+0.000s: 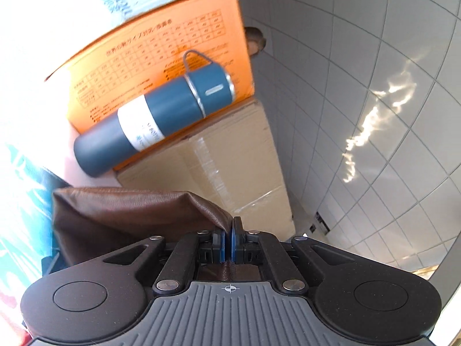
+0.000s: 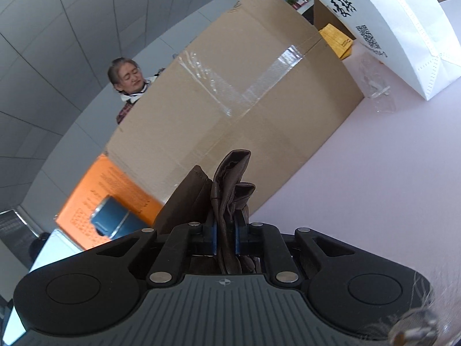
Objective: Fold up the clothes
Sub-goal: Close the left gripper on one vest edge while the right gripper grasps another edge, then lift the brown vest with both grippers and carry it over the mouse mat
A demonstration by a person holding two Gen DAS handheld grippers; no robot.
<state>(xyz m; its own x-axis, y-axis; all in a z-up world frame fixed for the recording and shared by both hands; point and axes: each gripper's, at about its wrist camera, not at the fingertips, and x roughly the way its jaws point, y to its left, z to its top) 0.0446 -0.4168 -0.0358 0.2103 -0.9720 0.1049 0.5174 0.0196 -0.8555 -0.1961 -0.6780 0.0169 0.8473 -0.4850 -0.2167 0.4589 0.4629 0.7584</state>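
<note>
While both grippers are clamped shut, each pinches part of the same brown leather garment (image 1: 129, 210). Seen from the left wrist, the left gripper (image 1: 229, 240) has its 2 blue pads pressed together on a thin edge of the leather; from that pinch the fabric spreads away to the left as a broad, slack sheet, its long axis running roughly sideways across the lower part of the view, with a folded upper edge lying almost level. Seen from the right wrist, the right gripper (image 2: 226, 238) holds a thicker, bunched fold of the garment (image 2: 230, 190) between its pads; this bundle stands up out of the jaws, its long axis pointing forward and up along the fingers, with 2 rounded folded ends at the top and a flatter flap leaning off to the left.

Behind the garment stands a taped cardboard box (image 2: 245, 101) on a pale pink table (image 2: 389, 173). An orange printed box (image 1: 161, 57) leans beside it, and a dark teal flask (image 1: 155, 115) with a white label and a wire loop lies tilted across the orange face. A white paper bag (image 2: 397, 37) stands to the right on the table. A person (image 2: 129, 83) is partly visible beyond the cardboard box, before a tiled wall (image 1: 374, 86).
</note>
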